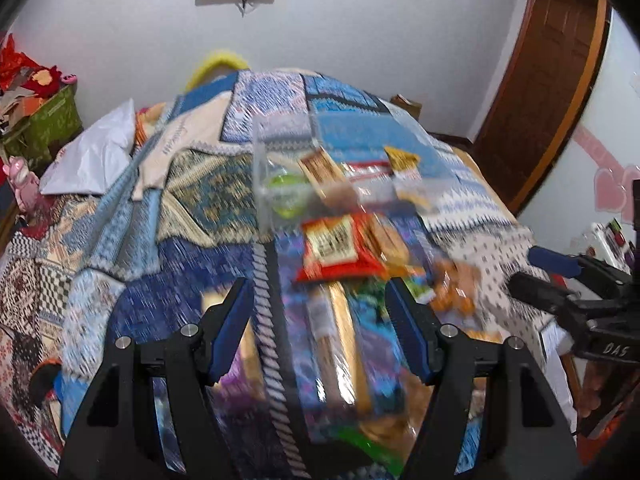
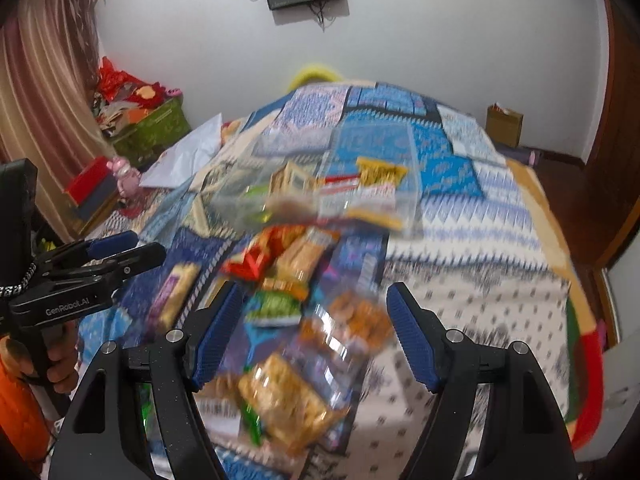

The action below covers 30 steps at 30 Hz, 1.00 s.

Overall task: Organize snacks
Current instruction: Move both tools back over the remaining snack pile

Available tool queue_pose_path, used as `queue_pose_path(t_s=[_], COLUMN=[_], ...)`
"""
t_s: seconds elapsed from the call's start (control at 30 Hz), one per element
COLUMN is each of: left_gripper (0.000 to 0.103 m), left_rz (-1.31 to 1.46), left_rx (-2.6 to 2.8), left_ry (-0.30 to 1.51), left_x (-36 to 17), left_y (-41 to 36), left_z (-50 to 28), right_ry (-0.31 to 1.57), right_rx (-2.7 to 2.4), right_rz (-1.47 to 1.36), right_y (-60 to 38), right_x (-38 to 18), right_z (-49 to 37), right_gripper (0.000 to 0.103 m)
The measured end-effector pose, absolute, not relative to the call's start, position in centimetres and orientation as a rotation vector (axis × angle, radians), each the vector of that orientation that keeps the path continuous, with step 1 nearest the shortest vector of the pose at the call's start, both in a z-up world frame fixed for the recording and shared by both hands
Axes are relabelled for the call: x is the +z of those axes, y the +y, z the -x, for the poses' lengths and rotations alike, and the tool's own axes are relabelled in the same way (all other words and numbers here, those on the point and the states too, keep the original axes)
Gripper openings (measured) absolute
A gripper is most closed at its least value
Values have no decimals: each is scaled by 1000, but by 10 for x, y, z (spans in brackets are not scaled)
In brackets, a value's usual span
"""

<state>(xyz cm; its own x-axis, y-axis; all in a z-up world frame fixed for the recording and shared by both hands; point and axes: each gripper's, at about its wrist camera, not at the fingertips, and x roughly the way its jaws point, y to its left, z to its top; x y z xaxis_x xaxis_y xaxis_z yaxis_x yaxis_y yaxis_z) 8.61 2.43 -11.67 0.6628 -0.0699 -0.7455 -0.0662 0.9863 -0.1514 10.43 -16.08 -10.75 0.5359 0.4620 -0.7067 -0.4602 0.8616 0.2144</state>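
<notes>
On the patchwork quilt [image 2: 460, 264], crinkly snack packets [image 2: 280, 400] lie between both grippers' wide-open ribbed jaws

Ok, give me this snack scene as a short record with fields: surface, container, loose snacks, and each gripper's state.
surface: patchwork quilt on a bed
container: clear plastic bin, several packets already inside
loose snacks: red packet, green packet, bag of orange snacks, all lying on the quilt
left gripper: jaws open, empty
right gripper: jaws open, empty
image quality: motion-blurred
</notes>
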Motion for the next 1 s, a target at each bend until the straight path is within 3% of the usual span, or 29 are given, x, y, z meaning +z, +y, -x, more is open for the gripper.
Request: queue_pose_path(t_s=[0.5, 0.8, 1.0], left_gripper=[68, 77, 72], left_rz=[121, 141, 156], left_rx=[-104, -123, -113], left_ry=[963, 1008, 981], left_x=[-153, -175, -181], left_y=[-35, -41, -37], left_z=[-43, -40, -43], right_ry=[935, 985, 1003], right_rx=[541, 529, 537], right_rz=[36, 16, 27], right_y=[-164, -168, -162], right_x=[-149, -167, -173], right_z=[-65, -65, -68], right_gripper=[72, 72, 72])
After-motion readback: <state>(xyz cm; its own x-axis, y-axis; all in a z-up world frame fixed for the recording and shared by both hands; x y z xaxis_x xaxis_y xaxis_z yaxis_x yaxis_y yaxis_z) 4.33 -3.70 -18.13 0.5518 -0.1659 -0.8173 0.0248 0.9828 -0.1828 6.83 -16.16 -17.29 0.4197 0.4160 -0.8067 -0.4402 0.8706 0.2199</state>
